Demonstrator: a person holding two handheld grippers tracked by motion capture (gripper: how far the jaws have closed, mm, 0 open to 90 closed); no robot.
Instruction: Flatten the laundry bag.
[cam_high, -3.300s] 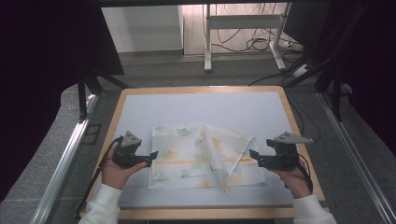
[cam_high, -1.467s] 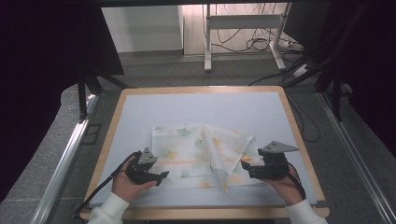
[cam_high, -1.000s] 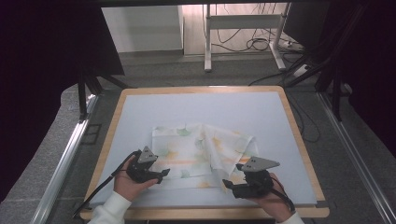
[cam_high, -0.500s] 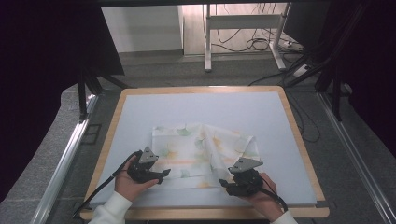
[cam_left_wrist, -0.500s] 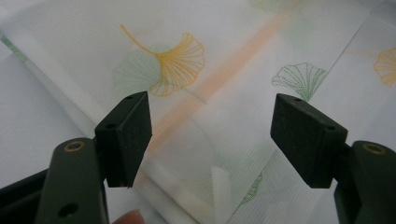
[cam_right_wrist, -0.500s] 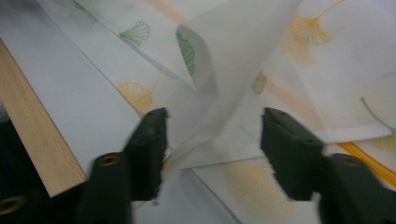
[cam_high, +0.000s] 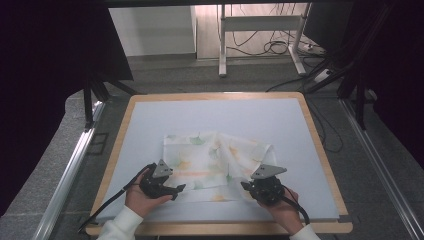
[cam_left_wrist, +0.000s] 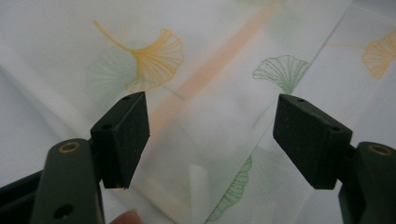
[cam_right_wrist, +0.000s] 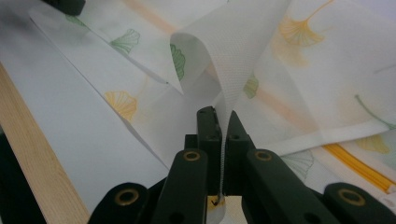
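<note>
Plainly, right tool (cam_right_wrist: 223, 122) pinches the unlettered ginkgo-print cloth (cam_high: 210, 160); left tool (cam_left_wrist: 210, 135) gapes wide above it.

Left hand-held gripper (cam_high: 172, 190) and right hand-held gripper (cam_high: 248, 186): black bodies, each topped by a grey three-cornered plate, each trailing a black cable toward 6 o'clock. Jaws: matt black blocks with small screw holes; arms carry brass-coloured rivets. White sleeves (cam_high: 120, 226) cover both wrists.

The left gripper (cam_high: 176, 189) rests low in the left hand (cam_high: 141, 196), jaws spread wide; the right gripper (cam_high: 246, 186) is clamped tight in the right hand (cam_high: 281, 210).
</note>
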